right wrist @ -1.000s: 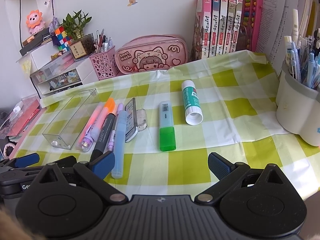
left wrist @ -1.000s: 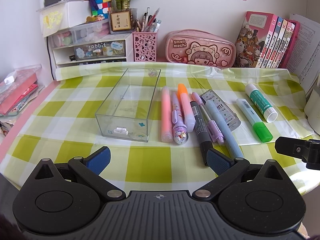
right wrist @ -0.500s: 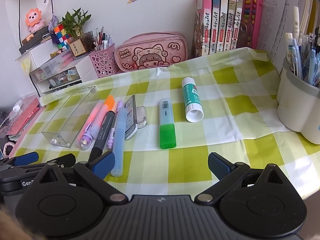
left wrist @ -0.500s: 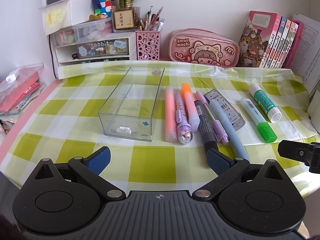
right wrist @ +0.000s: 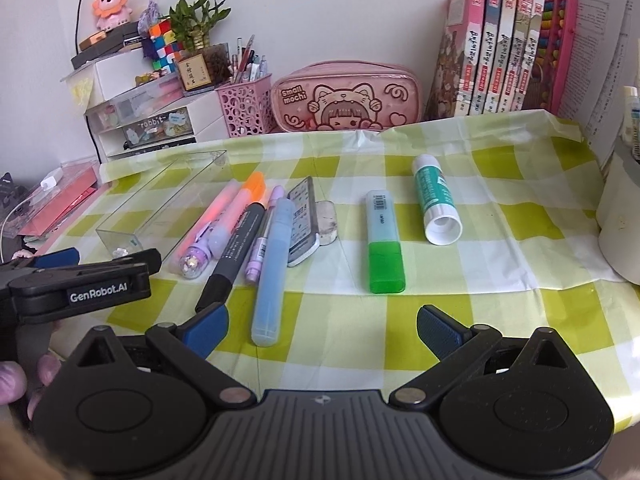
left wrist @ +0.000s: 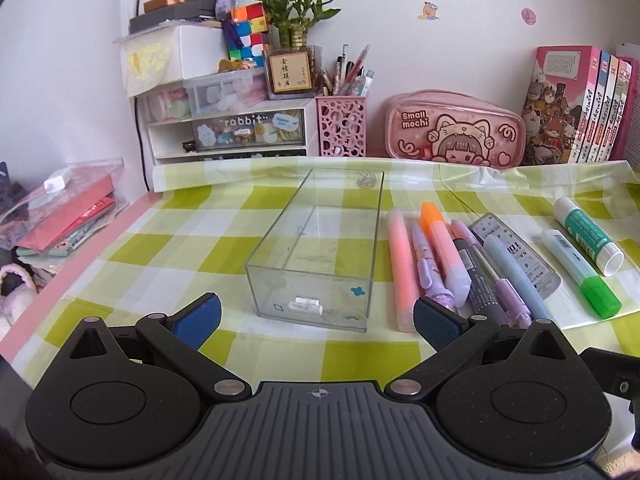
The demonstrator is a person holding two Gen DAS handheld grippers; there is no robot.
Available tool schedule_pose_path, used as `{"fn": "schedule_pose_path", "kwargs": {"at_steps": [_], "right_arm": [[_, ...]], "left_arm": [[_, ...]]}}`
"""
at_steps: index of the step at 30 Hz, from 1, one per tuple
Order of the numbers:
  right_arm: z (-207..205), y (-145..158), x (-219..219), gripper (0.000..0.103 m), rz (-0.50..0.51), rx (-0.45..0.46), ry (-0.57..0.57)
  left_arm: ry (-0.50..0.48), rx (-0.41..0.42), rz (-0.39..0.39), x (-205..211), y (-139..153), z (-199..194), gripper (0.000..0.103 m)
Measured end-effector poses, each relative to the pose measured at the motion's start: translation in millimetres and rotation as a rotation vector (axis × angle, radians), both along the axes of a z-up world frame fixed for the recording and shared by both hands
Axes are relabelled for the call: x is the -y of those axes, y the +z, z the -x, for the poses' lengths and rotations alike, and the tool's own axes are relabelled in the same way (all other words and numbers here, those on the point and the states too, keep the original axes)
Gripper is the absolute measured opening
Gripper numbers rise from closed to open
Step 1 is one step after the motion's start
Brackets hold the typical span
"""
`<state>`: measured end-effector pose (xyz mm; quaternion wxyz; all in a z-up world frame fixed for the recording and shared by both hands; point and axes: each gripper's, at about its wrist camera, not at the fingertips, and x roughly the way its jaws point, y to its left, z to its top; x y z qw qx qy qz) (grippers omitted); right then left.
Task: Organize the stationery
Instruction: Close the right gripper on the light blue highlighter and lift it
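Observation:
A clear, empty plastic box (left wrist: 320, 256) (right wrist: 160, 208) lies lengthwise on the green checked cloth. To its right is a row of pens and highlighters: a pink highlighter (left wrist: 400, 264), an orange-capped one (left wrist: 440, 248) (right wrist: 244, 204), a black marker (right wrist: 234, 252), a pale blue pen (right wrist: 274, 264), a pencil-lead case (right wrist: 302, 216), a green highlighter (right wrist: 382, 240) and a glue stick (right wrist: 434, 204). My left gripper (left wrist: 316, 320) is open just in front of the box's near end. My right gripper (right wrist: 322, 330) is open near the front edge, before the blue pen and the green highlighter.
A pink pencil pouch (left wrist: 454, 130), a pink pen cup (left wrist: 342, 126), small drawers (left wrist: 228, 128) and books (left wrist: 576, 104) line the back wall. A white pot (right wrist: 622, 216) stands at the far right. Red folders (left wrist: 60, 216) lie off the cloth's left edge.
Both grippers have moved forward and left. The box now sits centred before the left gripper, and the left gripper shows larger in the right wrist view. Nothing on the cloth has moved.

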<state>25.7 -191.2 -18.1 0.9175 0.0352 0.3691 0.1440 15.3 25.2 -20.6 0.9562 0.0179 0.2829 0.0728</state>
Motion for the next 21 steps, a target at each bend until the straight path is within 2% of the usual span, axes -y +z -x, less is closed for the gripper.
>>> {"fn": "schedule_pose_path", "kwargs": {"at_steps": [7,10,15,17,21], "right_arm": [[-6.9,-11.9,-17.3,0.096,-0.013,0.049,0.043],[-10.4,-11.2,-18.1,0.085,-0.036,0.075,0.049],[-16.1,-5.9,-15.2,0.049,-0.100,0.097,0.054],[-19.5,-4.7,-15.5,0.042,-0.115,0.103,0.057],[-30.1,-6.4,-18.9,0.029,-0.148,0.087,0.070]], "left_arm": [[-0.024,0.034,0.069,-10.9,-8.3,-10.1,0.097],[-0.042,0.060,0.087,-12.9,-8.5,-11.4,0.094],[-0.054,0.055,0.103,-15.2,-13.9,-18.1,0.082],[-0.060,0.049,0.128,-18.7,-16.7,-20.0,0.074],[-0.079,0.044,0.139,-22.2,-23.8,-20.9,0.074]]}}
